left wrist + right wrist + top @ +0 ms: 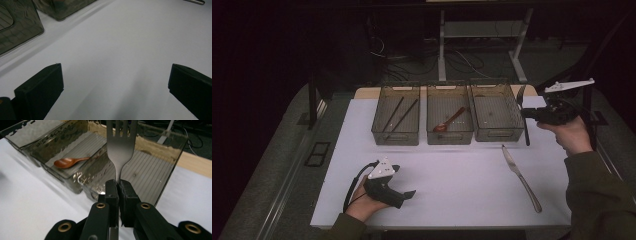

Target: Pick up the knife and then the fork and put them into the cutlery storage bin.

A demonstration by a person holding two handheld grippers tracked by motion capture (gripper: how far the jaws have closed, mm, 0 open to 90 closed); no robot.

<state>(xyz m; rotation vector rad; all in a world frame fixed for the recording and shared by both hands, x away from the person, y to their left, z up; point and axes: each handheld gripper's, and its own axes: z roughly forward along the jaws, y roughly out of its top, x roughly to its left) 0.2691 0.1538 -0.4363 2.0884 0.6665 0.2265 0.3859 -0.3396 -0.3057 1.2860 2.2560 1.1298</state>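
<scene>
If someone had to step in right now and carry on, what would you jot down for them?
Right tool: shut on the fork, held up beside the right-hand bin, tines pointing away.
Left tool: open, holding nothing, low over the white table.
Done, by the look of it: chopsticks lie in the left bin, wooden spoon in the middle bin.
Left: the fork probably goes into the right-hand bin; the knife lies on the table, untouched.

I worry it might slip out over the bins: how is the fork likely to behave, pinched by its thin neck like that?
The fork looks like stiff polished metal, so it probably won't bend. Its smooth neck could swivel or slide between the shut jaws of the right gripper. The tines stand above the pinch, so it may tip.
</scene>
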